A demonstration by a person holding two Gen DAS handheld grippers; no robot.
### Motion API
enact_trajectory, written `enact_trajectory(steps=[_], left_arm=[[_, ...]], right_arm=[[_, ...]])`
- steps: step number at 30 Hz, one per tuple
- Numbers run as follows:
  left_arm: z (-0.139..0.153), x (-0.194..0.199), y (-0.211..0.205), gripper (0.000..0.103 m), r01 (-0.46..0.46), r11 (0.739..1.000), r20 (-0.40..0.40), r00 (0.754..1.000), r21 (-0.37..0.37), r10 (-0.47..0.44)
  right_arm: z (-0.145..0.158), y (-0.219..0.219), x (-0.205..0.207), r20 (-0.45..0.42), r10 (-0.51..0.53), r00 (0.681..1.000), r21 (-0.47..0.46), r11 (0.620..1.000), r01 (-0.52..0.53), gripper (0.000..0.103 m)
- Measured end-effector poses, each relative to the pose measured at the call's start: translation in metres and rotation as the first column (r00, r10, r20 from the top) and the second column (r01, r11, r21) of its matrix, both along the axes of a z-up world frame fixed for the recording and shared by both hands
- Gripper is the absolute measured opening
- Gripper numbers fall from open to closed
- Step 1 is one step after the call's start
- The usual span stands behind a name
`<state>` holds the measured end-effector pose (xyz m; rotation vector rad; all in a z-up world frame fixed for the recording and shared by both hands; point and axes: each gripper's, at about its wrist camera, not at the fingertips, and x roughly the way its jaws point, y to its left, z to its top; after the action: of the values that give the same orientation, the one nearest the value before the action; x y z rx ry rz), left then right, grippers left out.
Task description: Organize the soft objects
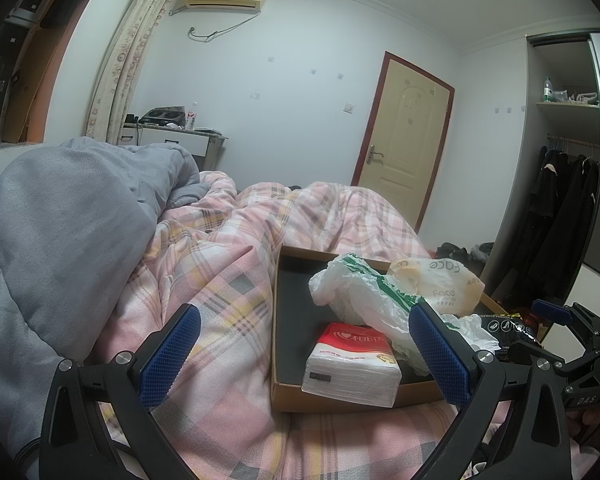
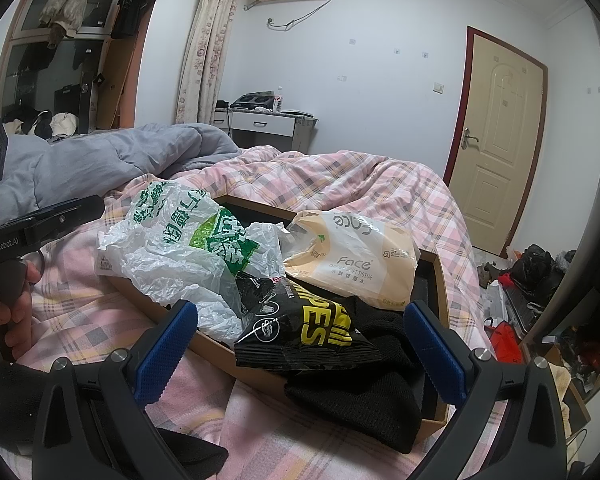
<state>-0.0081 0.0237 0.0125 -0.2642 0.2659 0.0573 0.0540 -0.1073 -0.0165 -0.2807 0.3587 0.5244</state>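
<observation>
A shallow cardboard tray (image 1: 277, 320) (image 2: 440, 280) lies on the pink plaid quilt. Inside it are a red-and-white tissue pack (image 1: 352, 364), a crumpled white-and-green plastic bag (image 1: 364, 296) (image 2: 188, 244), a beige "Face" tissue pack (image 1: 440, 284) (image 2: 352, 264), a black-and-yellow wipes pack (image 2: 300, 332) and a black knit cloth (image 2: 364, 392). My left gripper (image 1: 304, 356) is open in front of the tray's near edge, holding nothing. My right gripper (image 2: 300, 344) is open, its fingers on either side of the wipes pack and empty. The left gripper's body (image 2: 40, 220) shows at the left of the right wrist view, held by a hand.
A grey duvet (image 1: 60, 216) (image 2: 112, 156) is bunched at the left of the bed. A white desk (image 2: 264, 124) stands against the far wall, a door (image 2: 496, 136) to the right. Clothes and bags litter the floor (image 2: 532, 272) right of the bed; dark coats (image 1: 560, 216) hang in a wardrobe.
</observation>
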Motion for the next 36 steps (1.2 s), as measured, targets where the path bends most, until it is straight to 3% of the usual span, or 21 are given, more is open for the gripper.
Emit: enact_trajectory(steps=[36], left_arm=[[0.0009, 0.0012, -0.0003, 0.103, 0.0, 1.0, -0.001, 1.0, 0.0, 0.0]], right_arm=[[0.0026, -0.0033, -0.0058, 0.028, -0.017, 0.999, 0.039, 0.999, 0.016, 0.102]])
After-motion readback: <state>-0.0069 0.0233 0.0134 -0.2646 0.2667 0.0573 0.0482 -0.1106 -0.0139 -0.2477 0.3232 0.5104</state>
